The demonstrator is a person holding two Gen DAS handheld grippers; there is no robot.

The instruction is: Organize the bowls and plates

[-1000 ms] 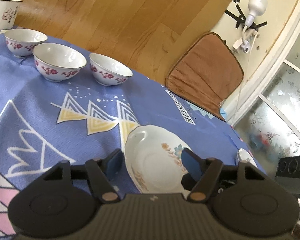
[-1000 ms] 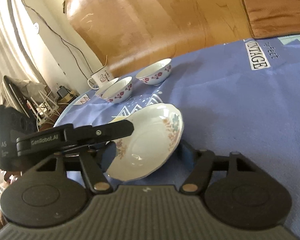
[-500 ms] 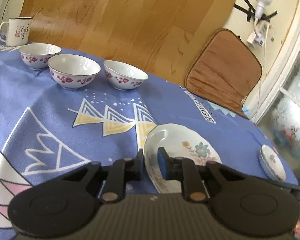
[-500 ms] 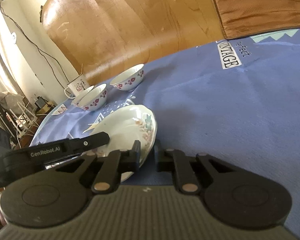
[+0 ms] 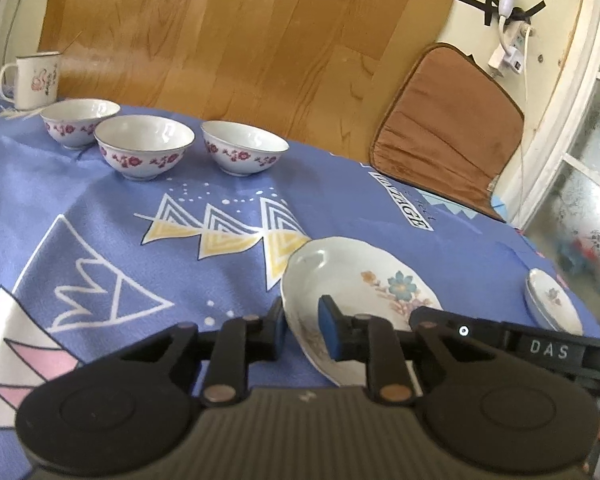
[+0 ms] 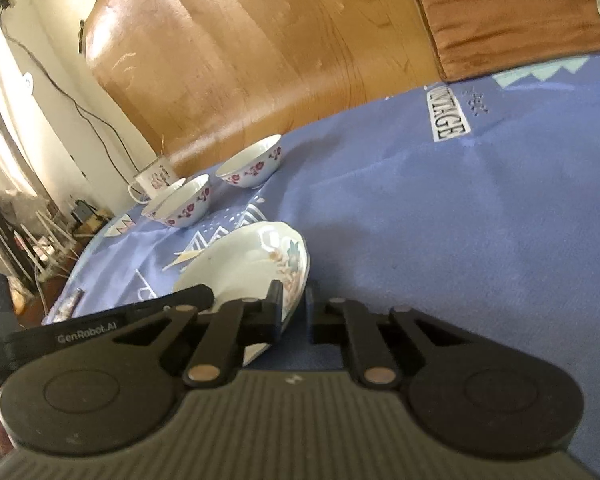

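A white flowered plate (image 5: 364, 280) lies on the blue tablecloth (image 5: 100, 208), close in front of both grippers. My left gripper (image 5: 302, 326) has the plate's left rim between its blue pads; the jaws are narrow and opening slightly. In the right wrist view my right gripper (image 6: 292, 312) is closing on the right rim of the same plate (image 6: 244, 260), its fingers on either side of the edge. Three white bowls with red flowers (image 5: 144, 146) stand in a row at the back left. A second, small plate (image 5: 552, 300) sits near the table's right edge.
A white mug (image 5: 32, 80) stands behind the bowls at the far left. A wooden board (image 5: 260, 40) and a brown cushion (image 5: 448, 128) lean beyond the table's far edge. The bowls (image 6: 248, 164) and mug (image 6: 154, 180) show to the left of the right gripper.
Both grippers went from wide open around the plate to nearly closed on its rim, one at each side. Both wrists tilted a little.
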